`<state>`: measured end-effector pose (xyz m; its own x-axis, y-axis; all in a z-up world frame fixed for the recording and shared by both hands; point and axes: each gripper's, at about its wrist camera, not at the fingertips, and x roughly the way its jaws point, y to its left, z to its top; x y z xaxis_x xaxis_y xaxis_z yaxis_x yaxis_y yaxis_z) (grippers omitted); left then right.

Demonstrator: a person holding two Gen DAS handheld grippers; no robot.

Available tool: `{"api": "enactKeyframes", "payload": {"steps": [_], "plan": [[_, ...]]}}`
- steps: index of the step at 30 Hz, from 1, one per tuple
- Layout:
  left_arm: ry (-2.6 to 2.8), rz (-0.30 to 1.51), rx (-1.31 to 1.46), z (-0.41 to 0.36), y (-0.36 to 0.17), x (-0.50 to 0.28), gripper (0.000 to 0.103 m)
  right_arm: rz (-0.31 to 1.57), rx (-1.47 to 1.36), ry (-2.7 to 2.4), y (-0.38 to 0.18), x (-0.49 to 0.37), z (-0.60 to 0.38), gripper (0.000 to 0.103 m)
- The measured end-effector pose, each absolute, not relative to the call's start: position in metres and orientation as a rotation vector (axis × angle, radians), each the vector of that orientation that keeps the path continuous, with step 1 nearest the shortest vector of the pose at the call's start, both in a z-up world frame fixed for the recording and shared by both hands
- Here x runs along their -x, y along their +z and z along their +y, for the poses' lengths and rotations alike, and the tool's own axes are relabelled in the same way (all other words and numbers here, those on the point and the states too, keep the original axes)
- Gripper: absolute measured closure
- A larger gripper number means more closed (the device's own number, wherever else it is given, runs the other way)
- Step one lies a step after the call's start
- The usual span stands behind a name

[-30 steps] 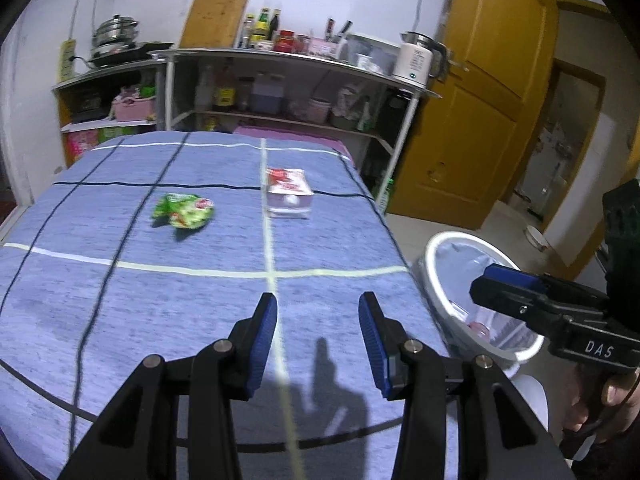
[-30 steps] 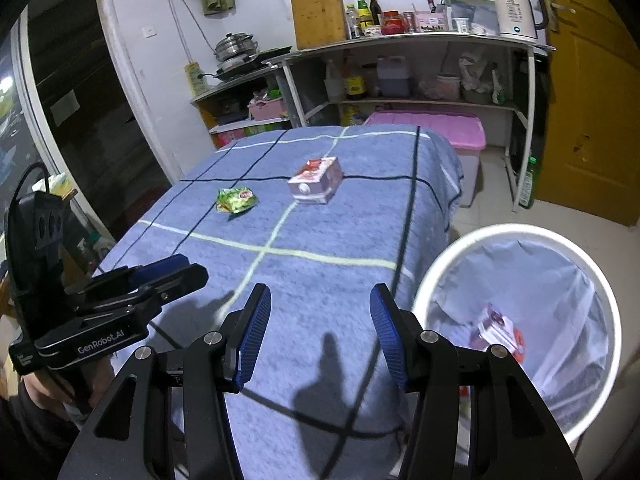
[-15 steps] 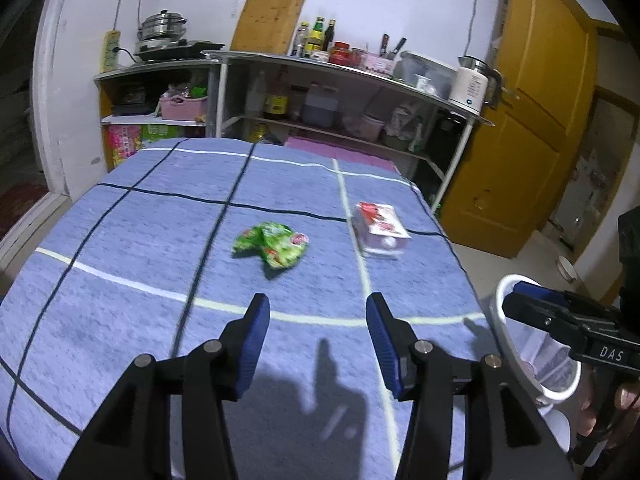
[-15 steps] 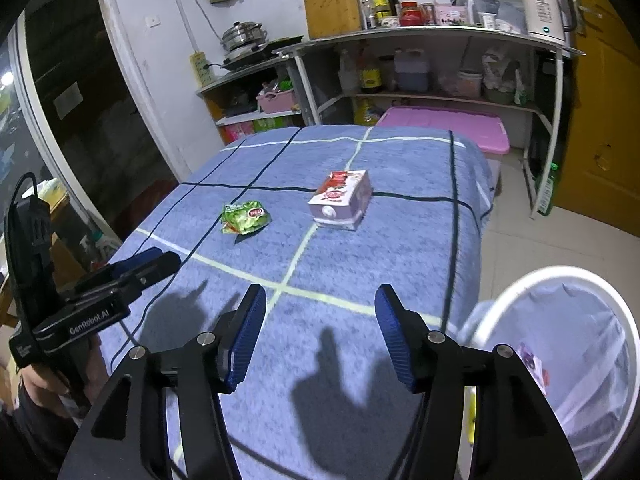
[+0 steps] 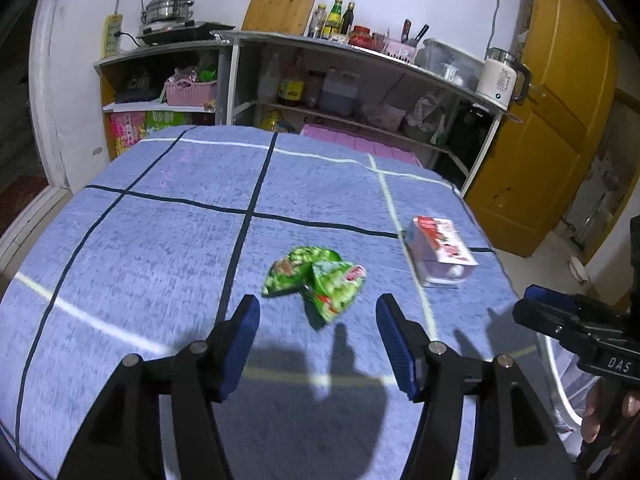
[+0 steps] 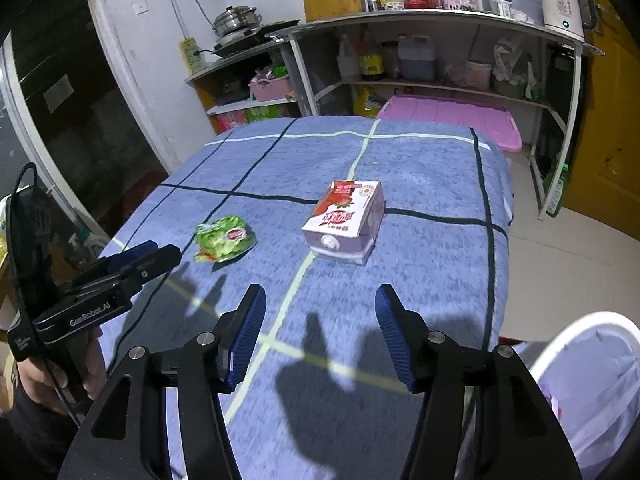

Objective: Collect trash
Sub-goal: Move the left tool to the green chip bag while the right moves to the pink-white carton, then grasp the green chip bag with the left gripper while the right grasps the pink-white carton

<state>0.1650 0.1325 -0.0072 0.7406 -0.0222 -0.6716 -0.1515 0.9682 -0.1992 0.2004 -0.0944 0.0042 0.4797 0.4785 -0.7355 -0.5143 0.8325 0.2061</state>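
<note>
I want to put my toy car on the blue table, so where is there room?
The far half of the tablecloth, beyond the black cross line, is bare. So is the near strip under the open right gripper. The middle is taken: the green snack wrapper and the milk carton lie there, apart.

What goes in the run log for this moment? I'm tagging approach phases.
phase: approach | left gripper: open, empty, jaws just opening, facing wrapper | right gripper: open, empty, facing carton | bin: right of table

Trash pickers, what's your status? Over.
Left tool just opened wide, empty, facing green wrapper. Right tool open, empty, facing carton. Nothing in the way.
</note>
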Motion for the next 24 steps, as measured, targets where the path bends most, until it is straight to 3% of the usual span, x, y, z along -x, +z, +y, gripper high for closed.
{"api": "enactKeyframes", "payload": {"steps": [24], "plan": [[0.009, 0.844, 0.216, 0.133, -0.039, -0.222, 0.032, 0.903, 0.079, 0.554, -0.028, -0.267, -0.046, 0.041]]}}
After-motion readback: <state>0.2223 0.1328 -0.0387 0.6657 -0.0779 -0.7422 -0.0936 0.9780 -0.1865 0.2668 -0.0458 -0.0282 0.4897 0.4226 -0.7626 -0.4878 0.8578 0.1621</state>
